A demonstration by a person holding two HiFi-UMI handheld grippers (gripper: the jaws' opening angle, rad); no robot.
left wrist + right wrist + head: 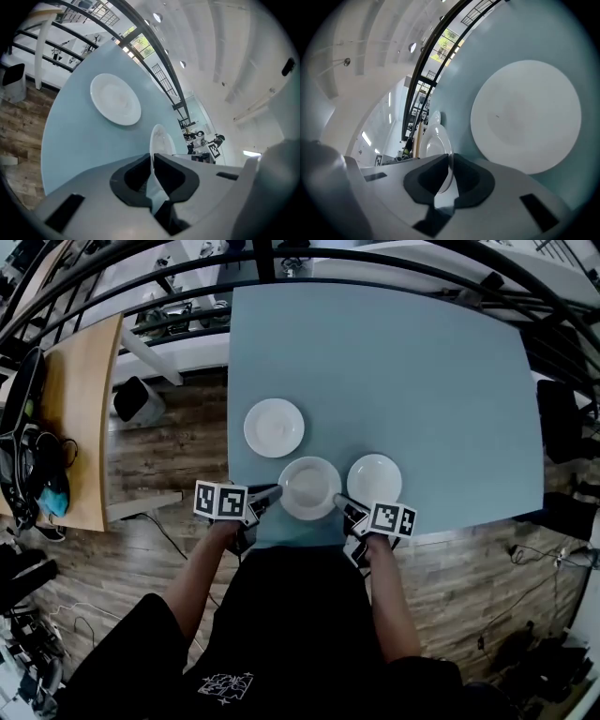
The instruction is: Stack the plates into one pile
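Plates, three of them and all white, are showing on the blue-grey table [422,381]. The middle plate [309,487] is sitting close to the table's near edge, and both grippers are gripping it from opposite sides. The left gripper [270,493] is clamping its left rim and the right gripper [343,503] is clamping its right rim.

In the left gripper view, the left gripper [152,161] is pinching the thin rim of the middle plate [158,138] between its dark pads, with the plate appearing nearly edge-on beyond the jaws. In the right gripper view, the right gripper [450,161] is likewise squeezing the rim of the middle plate [433,150], the pads pressing on both faces of it.

Whether the middle plate is resting on the table or hanging just above it, the views are not making clear.

The left plate [274,427] is lying flat farther in from the near edge, toward the table's left edge, apart from the middle one; it is also showing in the left gripper view [115,99]. The right plate [374,479] is lying flat just beside the middle plate, near the near edge, and is filling much of the right gripper view [525,117].
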